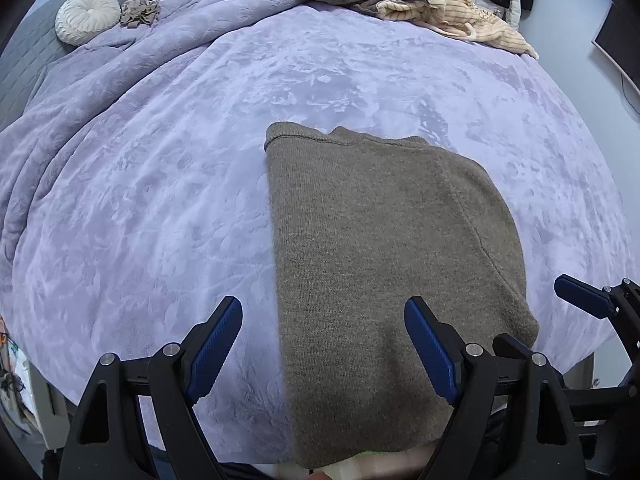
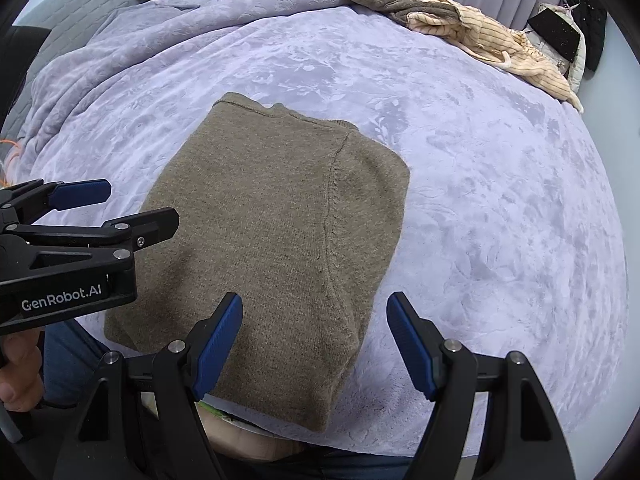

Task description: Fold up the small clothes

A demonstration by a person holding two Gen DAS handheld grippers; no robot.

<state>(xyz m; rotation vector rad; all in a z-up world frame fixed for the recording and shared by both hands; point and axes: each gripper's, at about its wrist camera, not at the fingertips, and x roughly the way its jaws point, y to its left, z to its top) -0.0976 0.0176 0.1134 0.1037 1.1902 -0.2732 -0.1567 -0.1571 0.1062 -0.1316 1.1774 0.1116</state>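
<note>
Hovering over the bed's near edge, we have both grippers released: left gripper [image 1: 322, 344] and right gripper [image 2: 314, 344] spread wide, nothing between the pads. Under them the sweater [image 1: 372, 240] lies on the blanket [image 1: 160, 200], sides folded in to a long rectangle; a cross fold looks left. Beyond, the pile [image 1: 420, 4] waits unfolded at the far edge.

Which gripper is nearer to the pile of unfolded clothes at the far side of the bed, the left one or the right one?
Right, slightly. The right gripper hangs over the brown sweater's near right corner, on the pile's side. The left gripper hangs over the sweater's near left edge, farther away.
</note>
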